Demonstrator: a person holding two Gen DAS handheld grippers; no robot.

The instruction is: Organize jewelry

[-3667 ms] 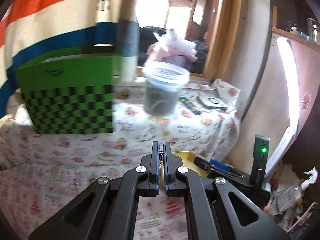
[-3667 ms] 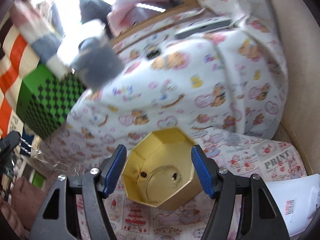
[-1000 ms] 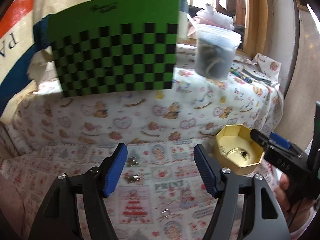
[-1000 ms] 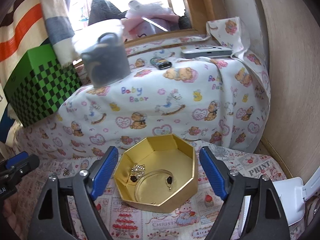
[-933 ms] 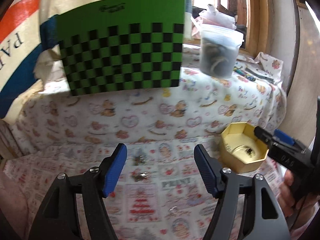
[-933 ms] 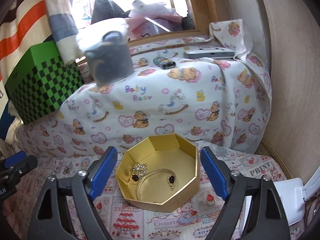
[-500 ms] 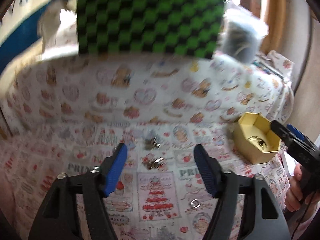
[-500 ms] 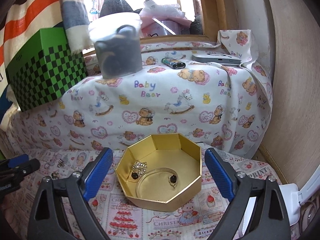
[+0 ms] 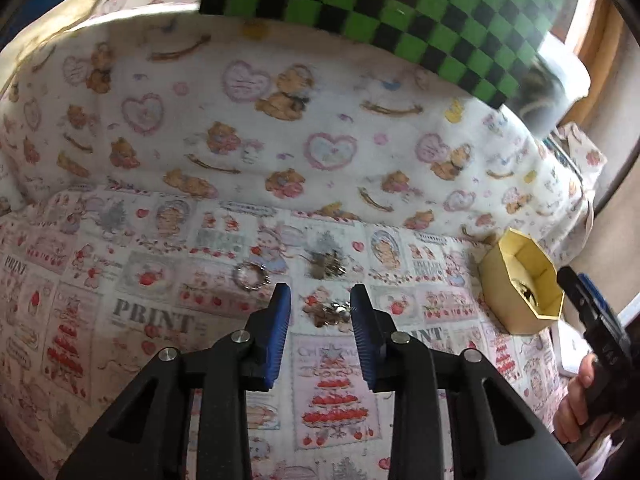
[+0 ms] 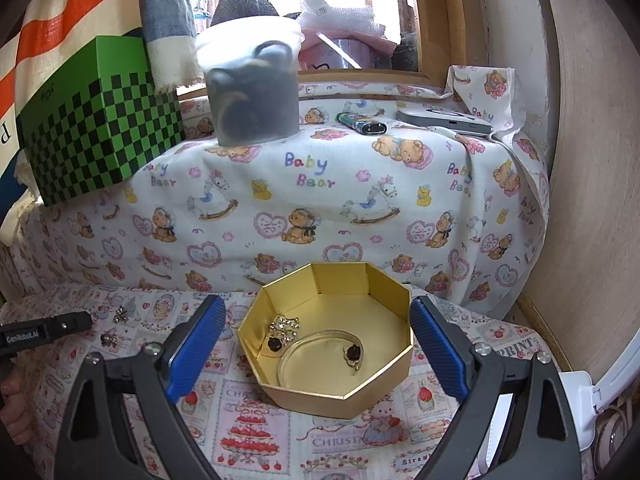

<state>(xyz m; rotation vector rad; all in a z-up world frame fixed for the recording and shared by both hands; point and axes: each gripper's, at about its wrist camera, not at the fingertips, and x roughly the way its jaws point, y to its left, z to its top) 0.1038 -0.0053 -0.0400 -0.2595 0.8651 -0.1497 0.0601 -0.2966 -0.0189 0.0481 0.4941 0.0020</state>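
Left hand-held gripper (image 9: 320,304): lowered since a second ago toward a small jewelry cluster (image 9: 328,314) on the printed cloth (image 9: 160,320), jaws closing around it, pads not yet pressing. Pickup looks imminent. Right hand-held gripper (image 10: 316,340): jaws wide, holding nothing, framing the gold octagonal box (image 10: 400,364) with earlier pieces inside. More loose: ring (image 9: 251,275) and another cluster (image 9: 325,266) farther off.

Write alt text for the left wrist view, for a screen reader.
The left gripper, jaws closing, points down at a small jewelry cluster lying between its blue fingertips on a printed cloth. A ring and another cluster lie just beyond; a gold octagonal box sits to the right.
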